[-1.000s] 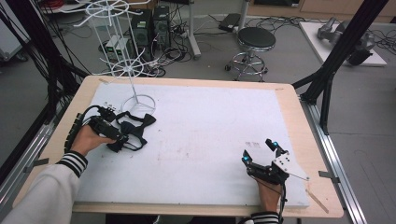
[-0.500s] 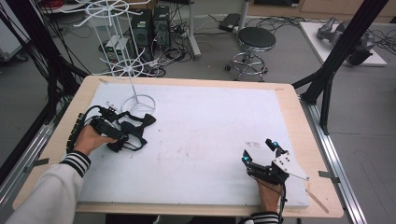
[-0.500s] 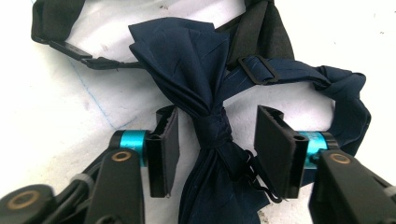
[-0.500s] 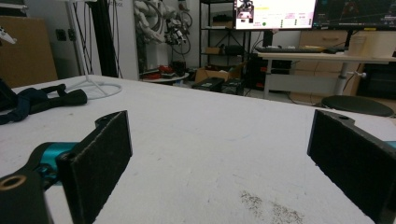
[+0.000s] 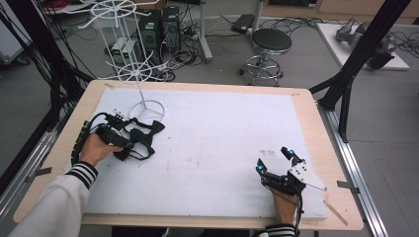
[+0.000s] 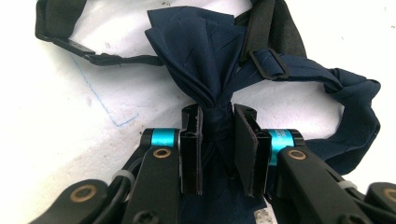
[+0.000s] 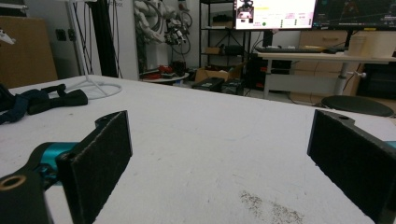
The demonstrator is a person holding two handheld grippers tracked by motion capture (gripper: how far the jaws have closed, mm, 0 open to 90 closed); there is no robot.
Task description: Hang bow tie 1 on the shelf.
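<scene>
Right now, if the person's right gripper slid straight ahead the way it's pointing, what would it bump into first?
Probably nothing on the table: the open right gripper faces bare white table surface to its far edge. The dark navy bow tie with black strap and white wire stand base lie off to the left.

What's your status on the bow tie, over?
Left claw just closed, now shut on the navy bow tie at its knot. Right claw open, nothing between. White wire stand beside tie, apart.
</scene>
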